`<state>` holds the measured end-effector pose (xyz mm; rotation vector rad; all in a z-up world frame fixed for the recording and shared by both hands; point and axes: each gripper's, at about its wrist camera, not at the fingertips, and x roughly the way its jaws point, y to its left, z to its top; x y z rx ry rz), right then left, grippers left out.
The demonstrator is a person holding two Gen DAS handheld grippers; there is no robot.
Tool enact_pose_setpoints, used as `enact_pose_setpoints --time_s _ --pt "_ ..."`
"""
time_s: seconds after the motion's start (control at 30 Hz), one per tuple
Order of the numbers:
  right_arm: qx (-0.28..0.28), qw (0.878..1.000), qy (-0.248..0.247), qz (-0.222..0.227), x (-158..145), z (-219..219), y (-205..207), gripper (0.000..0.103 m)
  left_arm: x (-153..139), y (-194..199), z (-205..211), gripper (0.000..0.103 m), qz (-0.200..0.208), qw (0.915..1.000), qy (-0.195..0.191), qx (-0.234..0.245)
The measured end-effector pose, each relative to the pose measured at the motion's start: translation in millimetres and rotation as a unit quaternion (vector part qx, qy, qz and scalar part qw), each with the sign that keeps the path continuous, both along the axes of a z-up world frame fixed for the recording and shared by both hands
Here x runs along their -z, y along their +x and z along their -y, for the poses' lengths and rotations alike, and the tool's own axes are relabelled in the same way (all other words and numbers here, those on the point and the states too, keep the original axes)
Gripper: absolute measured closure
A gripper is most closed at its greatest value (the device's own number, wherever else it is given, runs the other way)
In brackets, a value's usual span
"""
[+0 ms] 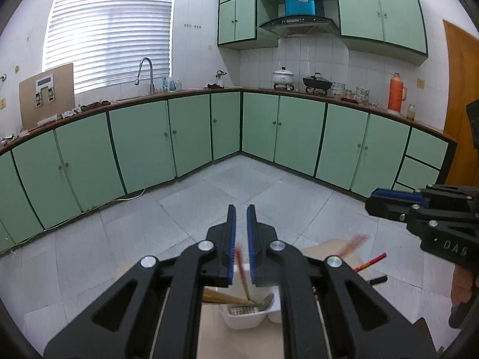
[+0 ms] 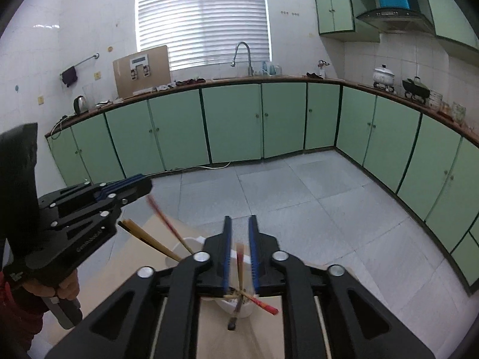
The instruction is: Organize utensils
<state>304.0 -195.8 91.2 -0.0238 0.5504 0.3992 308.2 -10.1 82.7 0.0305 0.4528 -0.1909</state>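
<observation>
The utensils stand in a white holder [image 1: 244, 317] on a pale table [image 2: 125, 272], directly below and in front of both grippers. In the left wrist view the holder shows two compartments; brown chopsticks [image 1: 221, 298] lean left out of the nearer one, and a metal spoon [image 1: 267, 301] rests against its right wall. A red chopstick [image 1: 242, 272], blurred, rises from the holder between the left gripper's fingers; whether the pads touch it cannot be told.

In the right wrist view another red chopstick [image 2: 239, 266], also blurred, stands upright between the right gripper's fingers with clear space on both sides. A red-tipped chopstick [image 2: 263, 303] juts right over the holder's rim, and a dark-handled utensil [image 2: 233, 318] hangs over the near edge.

Left gripper [image 1: 241, 209]: jaws slightly parted, a narrow gap. Right gripper [image 2: 239, 220]: jaws slightly parted, gap a little wider, pads not pressing the chopstick.

A hand [image 2: 67, 287] grips the left gripper's handle. Beyond lie a grey tiled floor [image 1: 239, 185], green cabinets [image 1: 140, 137], a tap [image 2: 242, 56] and a blinded window [image 1: 110, 27].
</observation>
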Motion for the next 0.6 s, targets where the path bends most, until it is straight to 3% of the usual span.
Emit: enact_pose_setpoints --time_s 0.07,0.13,0.47,0.6 --pt "0.009 1.000 0.003 0.005 0 5 -6 0.075 0 -7 -5 0.076 0.008 1.0000 0.000 -0.003" --pt "0.014 1.000 0.008 0.013 -1 11 -15 0.071 -2 -17 -9 0.068 0.016 0.9999 -0.002 -0.004" --pt "0.068 0.994 0.037 0.077 -13 38 -86 0.023 -16 -93 -23 0.017 0.059 0.9978 -0.021 -0.022" --pt "0.089 0.992 0.040 0.086 -3 43 -118 0.009 -10 -123 -20 0.013 0.060 0.9977 -0.017 -0.027"
